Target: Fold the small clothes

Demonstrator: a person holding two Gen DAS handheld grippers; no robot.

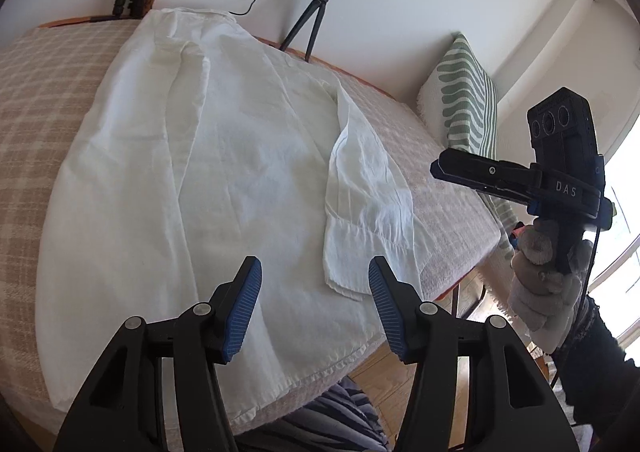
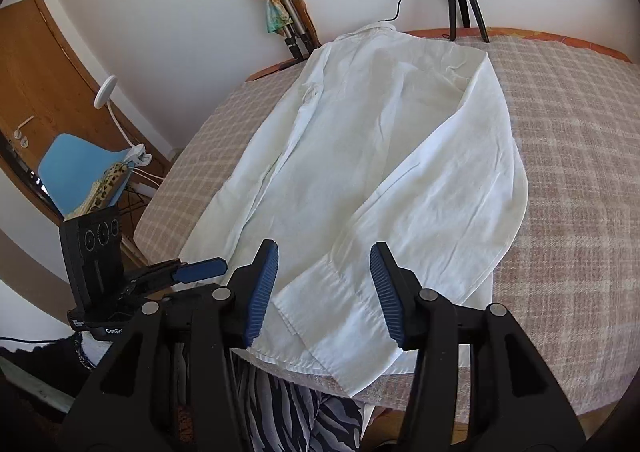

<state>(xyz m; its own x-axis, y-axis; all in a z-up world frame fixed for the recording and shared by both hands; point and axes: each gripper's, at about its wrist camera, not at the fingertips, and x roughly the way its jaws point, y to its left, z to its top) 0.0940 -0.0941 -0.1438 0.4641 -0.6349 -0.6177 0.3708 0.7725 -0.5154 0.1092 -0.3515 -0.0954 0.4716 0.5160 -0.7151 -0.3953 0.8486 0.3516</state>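
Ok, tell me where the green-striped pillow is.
In the left wrist view the green-striped pillow leans against the wall at the right, at the far corner of the checked blanket, behind the right gripper.

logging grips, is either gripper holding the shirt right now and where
Nothing is held. The left gripper and the right gripper both stand open above the shirt, pads clear of the cloth.

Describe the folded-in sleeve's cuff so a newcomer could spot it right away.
Start at the checked beige blanket covering the table, where a white shirt lies flat with its collar toward the wall. One sleeve is folded diagonally across the body. Its cuff ends near the hem at the table's near edge: a doubled, stitched band, unlike the single-layer cloth around it.
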